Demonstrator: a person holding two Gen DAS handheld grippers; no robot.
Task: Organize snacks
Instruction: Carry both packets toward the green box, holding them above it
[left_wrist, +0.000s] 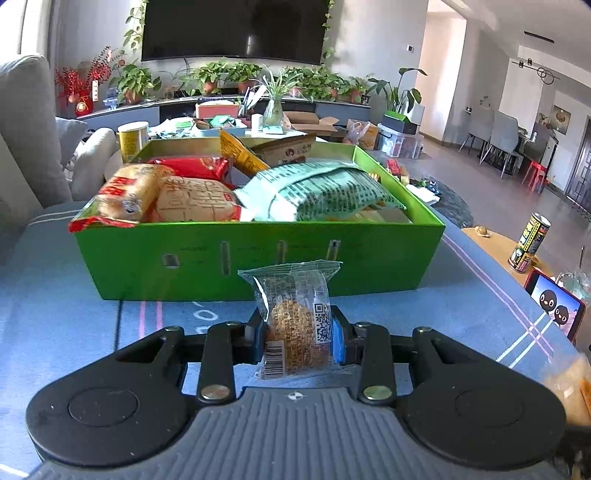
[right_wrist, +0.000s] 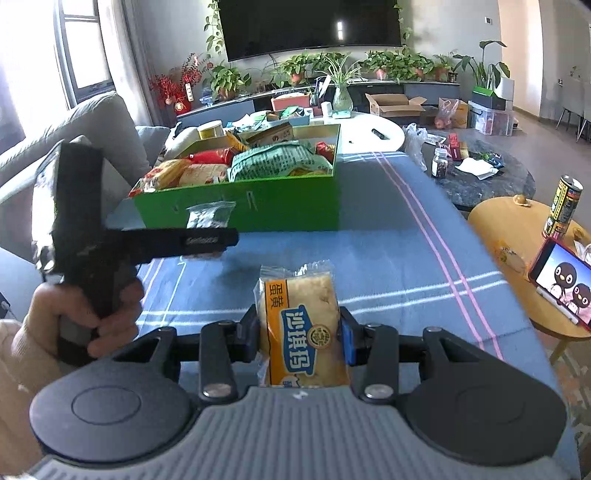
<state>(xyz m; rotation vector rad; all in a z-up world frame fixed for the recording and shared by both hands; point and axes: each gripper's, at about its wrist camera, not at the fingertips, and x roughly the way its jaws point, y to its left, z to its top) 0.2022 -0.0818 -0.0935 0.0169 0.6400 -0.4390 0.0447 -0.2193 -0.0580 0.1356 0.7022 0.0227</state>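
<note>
Pinching a clear-wrapped round cookie (left_wrist: 295, 317), the left gripper (left_wrist: 298, 332) hangs over the blue cloth (left_wrist: 461, 295), just short of the green box (left_wrist: 258, 254). That box is already piled with snack bags: a pale green bag (left_wrist: 325, 188) and red-and-orange packs (left_wrist: 147, 195) reach above its rim. The right gripper (right_wrist: 301, 332) is clamped on an orange-labelled pastry pack (right_wrist: 301, 325), farther back from the box. Between it and the box sits the left hand (right_wrist: 85, 314) with its black tool. Off right: can (right_wrist: 561, 206), phone (right_wrist: 561, 284) on a yellow side table (right_wrist: 491, 221).
</note>
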